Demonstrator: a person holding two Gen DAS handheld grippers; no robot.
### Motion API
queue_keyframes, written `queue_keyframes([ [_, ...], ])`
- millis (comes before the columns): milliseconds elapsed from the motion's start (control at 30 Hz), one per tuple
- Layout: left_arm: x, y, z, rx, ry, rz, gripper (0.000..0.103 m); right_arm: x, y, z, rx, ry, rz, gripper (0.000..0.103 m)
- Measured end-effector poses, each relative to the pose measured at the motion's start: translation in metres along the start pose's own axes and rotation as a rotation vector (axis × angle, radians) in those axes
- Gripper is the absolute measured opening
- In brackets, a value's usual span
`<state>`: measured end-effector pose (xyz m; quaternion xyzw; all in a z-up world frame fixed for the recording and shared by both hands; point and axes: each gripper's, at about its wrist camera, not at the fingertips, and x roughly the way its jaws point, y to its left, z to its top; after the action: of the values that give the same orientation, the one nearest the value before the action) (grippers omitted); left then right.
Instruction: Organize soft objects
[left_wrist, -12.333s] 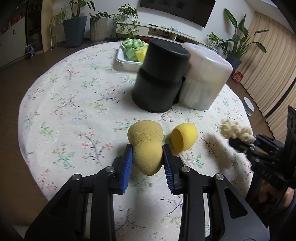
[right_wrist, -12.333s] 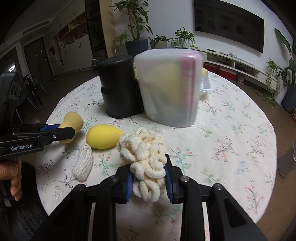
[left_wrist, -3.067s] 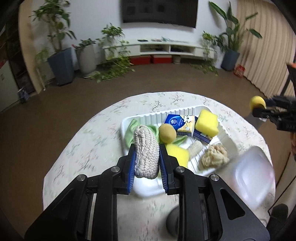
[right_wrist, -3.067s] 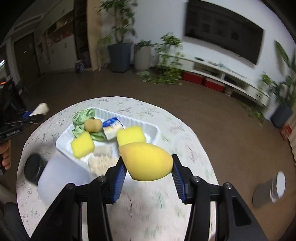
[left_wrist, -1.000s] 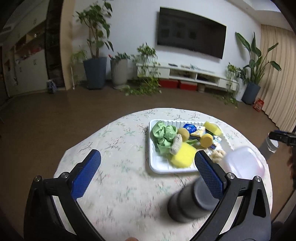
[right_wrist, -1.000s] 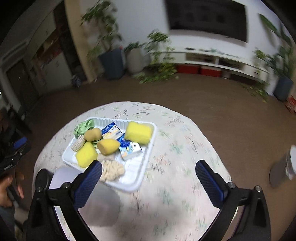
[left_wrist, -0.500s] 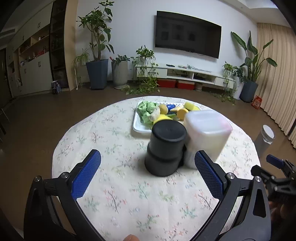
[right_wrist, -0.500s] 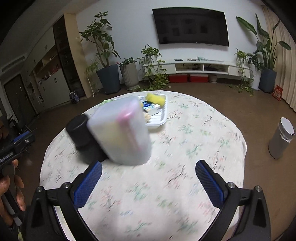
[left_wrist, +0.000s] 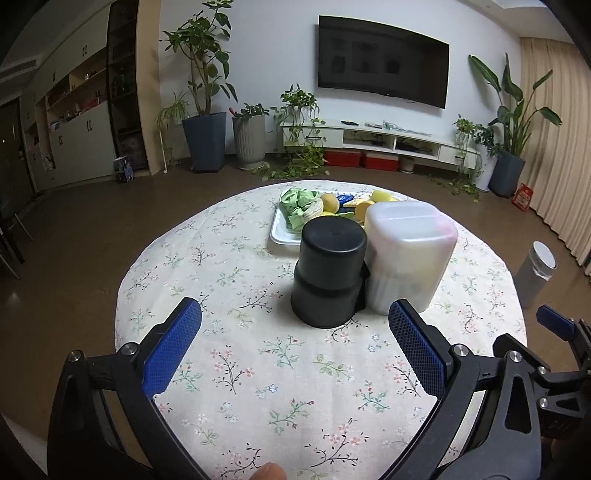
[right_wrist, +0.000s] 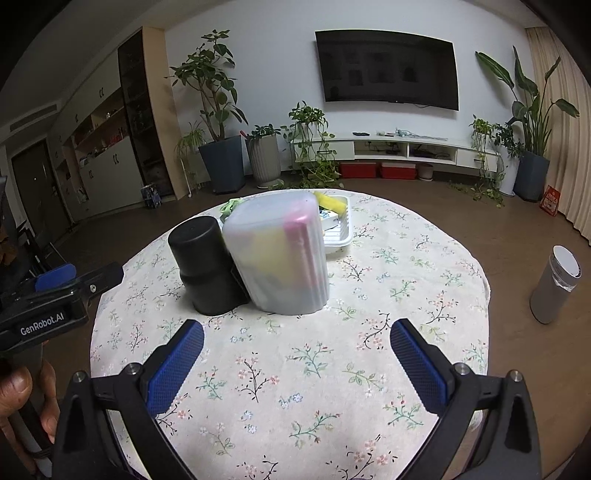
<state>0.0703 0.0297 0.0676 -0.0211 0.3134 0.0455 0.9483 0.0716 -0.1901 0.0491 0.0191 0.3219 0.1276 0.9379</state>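
Observation:
A white tray (left_wrist: 281, 233) at the far side of the round table holds the soft things: a green cloth (left_wrist: 296, 204), a knitted roll (left_wrist: 312, 211), yellow sponges (left_wrist: 380, 195) and a tan puff (left_wrist: 330, 202). In the right wrist view the tray (right_wrist: 338, 240) is mostly hidden behind the containers. My left gripper (left_wrist: 293, 345) is wide open and empty over the near table. My right gripper (right_wrist: 295, 356) is wide open and empty too; it also shows in the left wrist view (left_wrist: 554, 323).
A black cylinder (left_wrist: 328, 275) and a frosted plastic container (left_wrist: 408, 254) stand mid-table between me and the tray. The flowered tablecloth (left_wrist: 258, 369) covers the table. A grey bin (right_wrist: 554, 284) stands on the floor to the right.
Both grippers have let go of their soft things into the tray, opened wide and pulled back low to the near side of the table.

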Motion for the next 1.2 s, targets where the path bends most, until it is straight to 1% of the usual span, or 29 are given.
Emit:
queue_keyframes([
  [100,-0.002,-0.002,-0.002,0.005,-0.003,-0.013,0.103,0.0,0.0,-0.001,-0.003,-0.002,-0.002,0.103],
  [167,-0.003,-0.003,-0.002,0.011,-0.006,-0.008,0.103,0.0,0.0,0.0,-0.008,-0.005,-0.008,0.103],
  [267,-0.004,-0.009,-0.003,0.028,-0.004,0.051,0.103,-0.001,0.002,-0.001,-0.013,-0.007,-0.014,0.103],
  [300,-0.003,-0.01,-0.004,0.036,-0.009,0.056,0.103,-0.001,0.003,-0.001,-0.015,-0.007,-0.017,0.103],
  [367,-0.004,-0.012,-0.004,0.041,-0.011,0.042,0.103,-0.002,0.003,-0.001,-0.016,-0.008,-0.023,0.103],
  [500,-0.002,-0.011,-0.005,0.007,0.003,-0.008,0.103,-0.001,0.005,-0.001,-0.019,-0.008,-0.039,0.103],
  [600,0.0,-0.011,-0.006,-0.008,0.022,-0.007,0.103,-0.002,0.006,-0.002,-0.025,-0.009,-0.047,0.103],
  [833,0.002,-0.012,-0.008,-0.008,0.023,-0.015,0.103,-0.001,0.009,-0.002,-0.026,-0.005,-0.061,0.103],
  [967,0.005,-0.012,-0.009,-0.024,0.038,-0.041,0.103,-0.001,0.01,-0.003,-0.031,-0.005,-0.063,0.103],
  [1067,0.008,-0.013,-0.01,-0.03,0.052,-0.03,0.103,0.0,0.011,-0.003,-0.034,-0.005,-0.065,0.103],
  [1133,0.01,-0.015,-0.011,-0.02,0.061,0.008,0.103,0.0,0.011,-0.003,-0.034,-0.002,-0.067,0.103],
  [1200,0.01,-0.016,-0.011,-0.01,0.056,0.008,0.103,0.0,0.012,-0.004,-0.035,-0.002,-0.068,0.103],
])
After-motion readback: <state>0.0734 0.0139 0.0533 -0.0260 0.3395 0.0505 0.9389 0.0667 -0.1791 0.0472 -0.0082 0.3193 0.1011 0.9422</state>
